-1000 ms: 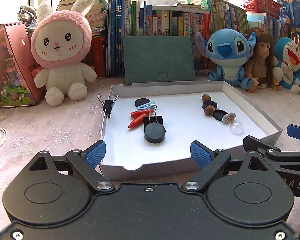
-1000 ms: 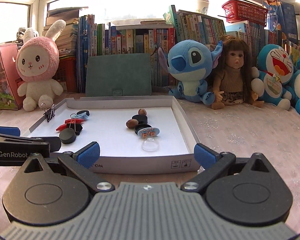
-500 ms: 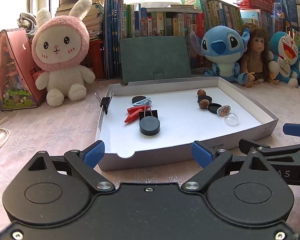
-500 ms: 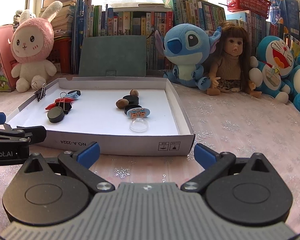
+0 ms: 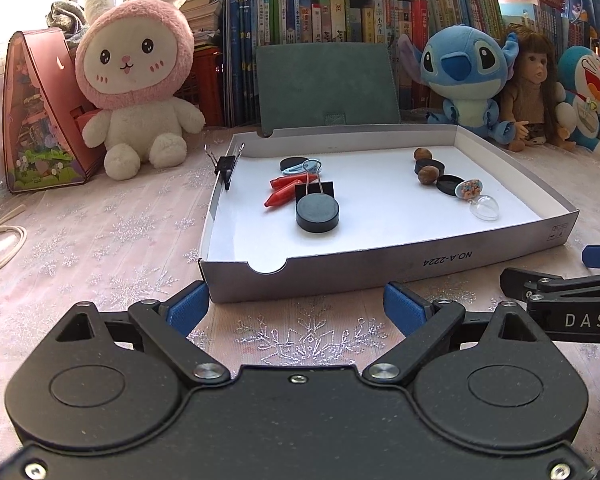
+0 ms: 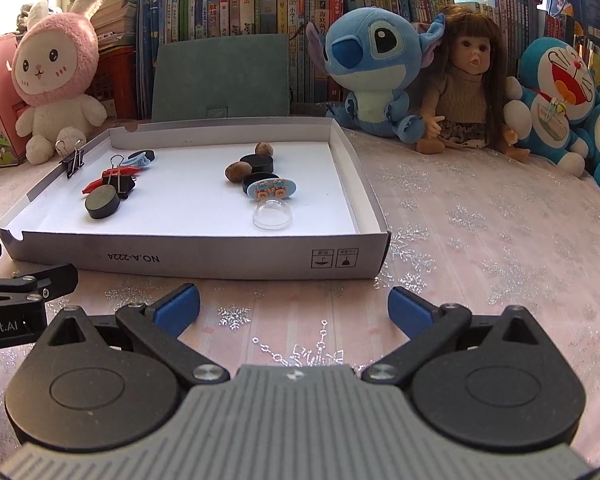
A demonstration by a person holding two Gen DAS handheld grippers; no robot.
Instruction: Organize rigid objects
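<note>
One tray [image 5: 380,264] holds four black discs [image 5: 317,213], two nuts [image 5: 427,175], two binder clips [image 5: 225,166], two red pieces [image 5: 281,197].

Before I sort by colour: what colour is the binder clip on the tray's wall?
Black with silver wire handles; binder clip shows best in the right wrist view.

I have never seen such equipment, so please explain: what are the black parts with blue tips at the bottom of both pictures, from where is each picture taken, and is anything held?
These are two hand-held grippers, no robot arm. Each picture comes from a camera on one gripper, looking forward along its two blue-tipped fingers. The left gripper and the right gripper are both open and hold nothing; each hovers over the tablecloth in front of a shallow white box. Inside the box lie a black round puck, red pieces, binder clips, two nuts, black caps and a clear dome. Plush toys, a doll and books stand behind.
</note>
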